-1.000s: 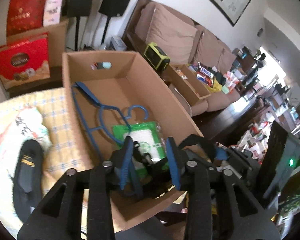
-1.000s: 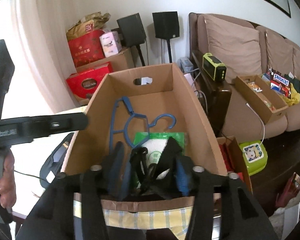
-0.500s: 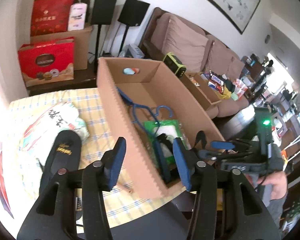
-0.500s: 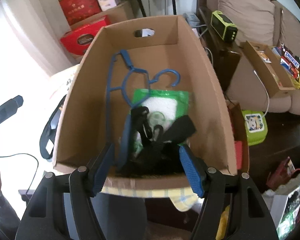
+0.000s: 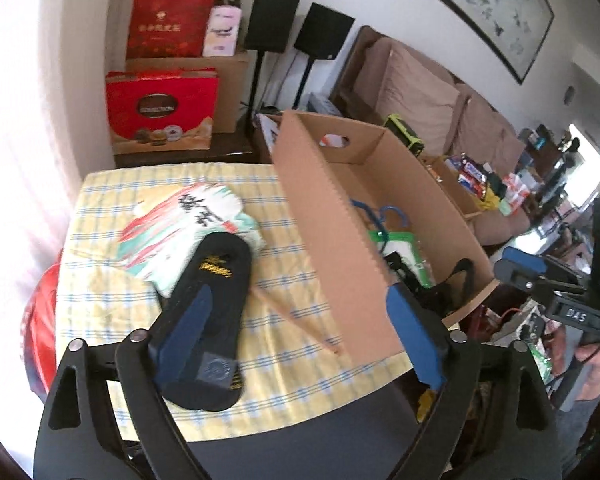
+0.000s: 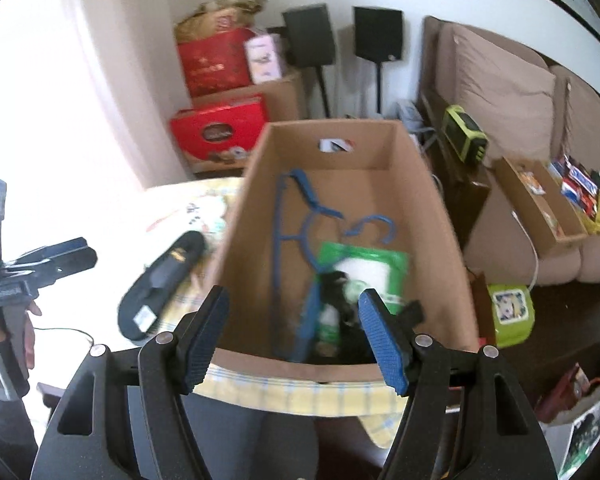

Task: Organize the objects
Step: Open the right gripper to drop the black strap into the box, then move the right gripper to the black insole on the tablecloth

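Note:
A brown cardboard box (image 6: 444, 216) stands on the yellow checked table (image 5: 100, 216). Inside lie a blue hanger (image 6: 300, 216), a green packet (image 6: 380, 264) and a black strap (image 6: 348, 300). My right gripper (image 6: 296, 338) is open and empty, just before the box's near wall. My left gripper (image 5: 300, 332) is open and empty, above the table's near edge, left of the box (image 5: 340, 240). A black slipper (image 5: 212, 300) lies on the table under its left finger, resting on a white printed bag (image 5: 180, 220). A wooden stick (image 5: 296, 324) lies beside the slipper.
Red gift boxes (image 5: 160, 108) and black speakers (image 5: 272, 20) stand against the far wall. A brown sofa (image 6: 500, 80) with a snack tray (image 6: 540, 208) is to the right. A green toy box (image 6: 510, 308) sits on the floor by the cardboard box.
Both grippers let go of the black strap, which now lies in the box, and opened wide. The left gripper drew back and left over the table; the right drew back from the box.

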Demonstrator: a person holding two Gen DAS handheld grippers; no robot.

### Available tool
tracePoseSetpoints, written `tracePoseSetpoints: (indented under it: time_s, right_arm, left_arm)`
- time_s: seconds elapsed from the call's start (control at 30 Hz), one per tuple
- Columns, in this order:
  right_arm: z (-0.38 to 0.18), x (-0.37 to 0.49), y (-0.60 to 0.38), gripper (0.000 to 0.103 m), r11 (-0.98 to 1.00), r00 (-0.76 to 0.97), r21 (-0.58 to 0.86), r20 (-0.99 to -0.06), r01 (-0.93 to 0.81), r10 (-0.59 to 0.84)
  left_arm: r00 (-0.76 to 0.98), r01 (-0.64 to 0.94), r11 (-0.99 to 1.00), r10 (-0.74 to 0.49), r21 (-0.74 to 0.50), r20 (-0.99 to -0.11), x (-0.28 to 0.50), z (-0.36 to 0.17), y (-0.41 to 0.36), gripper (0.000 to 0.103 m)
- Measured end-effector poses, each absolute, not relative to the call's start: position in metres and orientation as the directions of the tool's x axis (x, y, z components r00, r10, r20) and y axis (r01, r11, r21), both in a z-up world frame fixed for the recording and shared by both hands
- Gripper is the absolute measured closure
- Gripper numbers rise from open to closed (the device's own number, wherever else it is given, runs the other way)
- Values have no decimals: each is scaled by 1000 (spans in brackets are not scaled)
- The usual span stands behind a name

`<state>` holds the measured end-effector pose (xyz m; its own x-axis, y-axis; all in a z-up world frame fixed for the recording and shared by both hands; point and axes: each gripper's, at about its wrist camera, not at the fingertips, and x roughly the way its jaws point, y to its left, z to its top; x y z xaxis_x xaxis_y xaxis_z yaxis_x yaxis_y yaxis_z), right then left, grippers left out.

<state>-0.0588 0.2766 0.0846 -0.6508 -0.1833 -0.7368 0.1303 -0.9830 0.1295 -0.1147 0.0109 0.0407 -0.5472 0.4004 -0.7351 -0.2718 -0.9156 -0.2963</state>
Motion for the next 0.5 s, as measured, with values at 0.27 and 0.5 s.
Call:
tracePoseSetpoints:
  time_s: [0.27,0.5]
  right_arm:
    - [83,-61,220,33,-958,-632,160,-723,238,-278]
    - [66,-68,172,33,-928,-587,198,-728,315,-355]
  left_arm:
    - [-581,-234,-936,351,-262,-735,-104,38,-19,3]
    - [-585,-187,-959,285,-215,-759,-102,17,-45,3]
